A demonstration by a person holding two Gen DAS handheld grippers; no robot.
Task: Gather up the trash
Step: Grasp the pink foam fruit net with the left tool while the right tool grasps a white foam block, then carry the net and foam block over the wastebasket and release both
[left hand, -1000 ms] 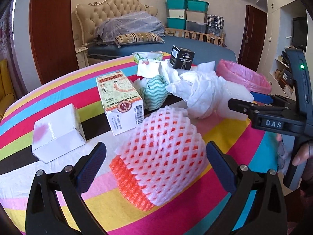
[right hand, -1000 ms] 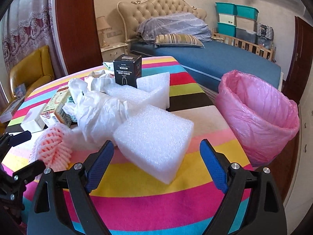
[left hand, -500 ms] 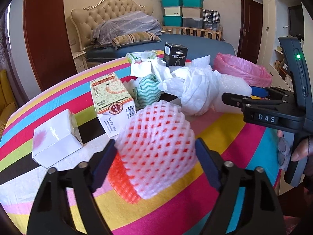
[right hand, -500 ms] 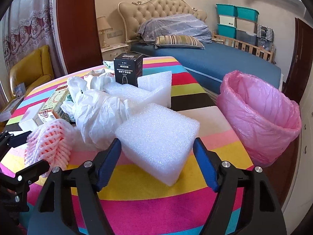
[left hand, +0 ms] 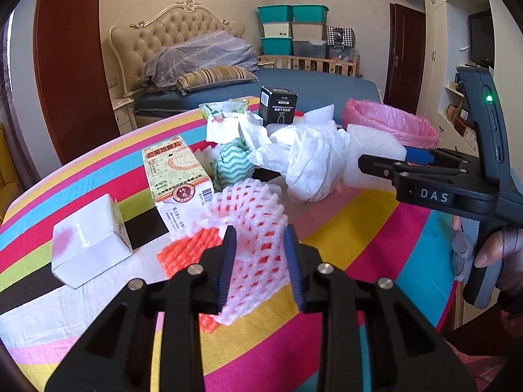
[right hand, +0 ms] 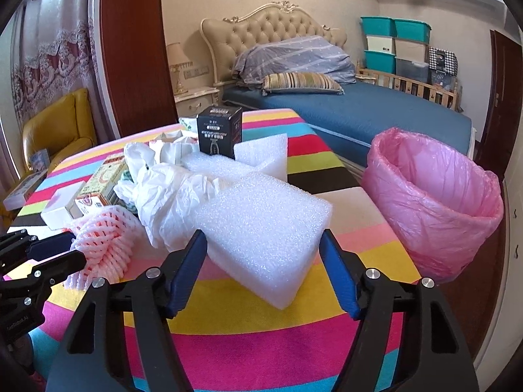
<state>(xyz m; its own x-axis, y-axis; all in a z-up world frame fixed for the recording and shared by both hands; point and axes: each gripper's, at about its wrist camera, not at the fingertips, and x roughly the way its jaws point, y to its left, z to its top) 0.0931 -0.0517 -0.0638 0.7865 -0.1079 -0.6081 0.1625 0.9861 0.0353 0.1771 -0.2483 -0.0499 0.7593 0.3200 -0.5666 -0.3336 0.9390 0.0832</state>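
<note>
My left gripper (left hand: 258,258) is shut on the pink foam fruit net (left hand: 251,215), squeezing it on the striped table; an orange net (left hand: 186,254) lies under it. The net also shows in the right wrist view (right hand: 104,238). My right gripper (right hand: 261,264) has closed in on the white foam block (right hand: 264,225), with its blue pads against the block's two sides. A bin with a pink bag (right hand: 431,196) stands beside the table on the right.
On the striped tablecloth (left hand: 353,228) lie a crumpled white plastic bag (left hand: 310,160), a medicine carton (left hand: 173,170), a small white box (left hand: 88,245), a black box (left hand: 278,104), a green-striped cloth (left hand: 233,163) and more foam pieces (right hand: 264,153). A bed stands behind.
Both grippers have closed. The left one went from wide open around the pink net to squeezing it. The right one narrowed from open onto the foam block.
</note>
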